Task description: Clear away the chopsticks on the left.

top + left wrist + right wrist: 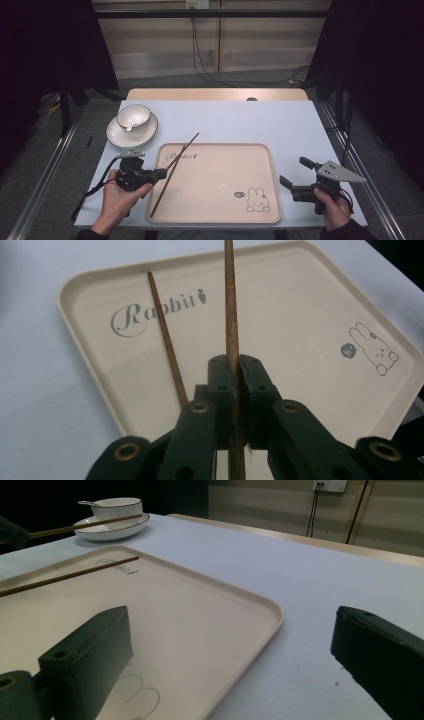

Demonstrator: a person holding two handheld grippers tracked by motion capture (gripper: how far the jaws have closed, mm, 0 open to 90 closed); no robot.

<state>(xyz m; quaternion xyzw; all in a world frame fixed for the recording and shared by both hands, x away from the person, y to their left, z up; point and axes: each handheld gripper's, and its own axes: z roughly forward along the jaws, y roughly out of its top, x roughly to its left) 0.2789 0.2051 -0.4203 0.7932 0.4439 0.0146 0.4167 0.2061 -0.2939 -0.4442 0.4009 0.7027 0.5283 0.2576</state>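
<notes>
A beige tray [215, 185] [300, 300] [200, 610] printed with "Rabbit" and a bunny lies in the middle of the table. One brown chopstick [157, 200] [167, 345] [70, 576] rests along the tray's left side. My left gripper [164, 173] [235, 365] is at the tray's left rim, shut on a second chopstick [187, 146] [230, 300] [85, 525]. That stick is raised and points past the tray's far edge. My right gripper [292, 170] [232, 625] stands open to the right of the tray, low over the table, with nothing between its jaws.
A white bowl [133, 116] [117, 505] with a spoon [129, 127] in it sits on a white plate [131, 134] [112, 529] at the table's far left. The pale tabletop [260, 120] stretches behind the tray. Cables [210, 75] lie on the floor beyond.
</notes>
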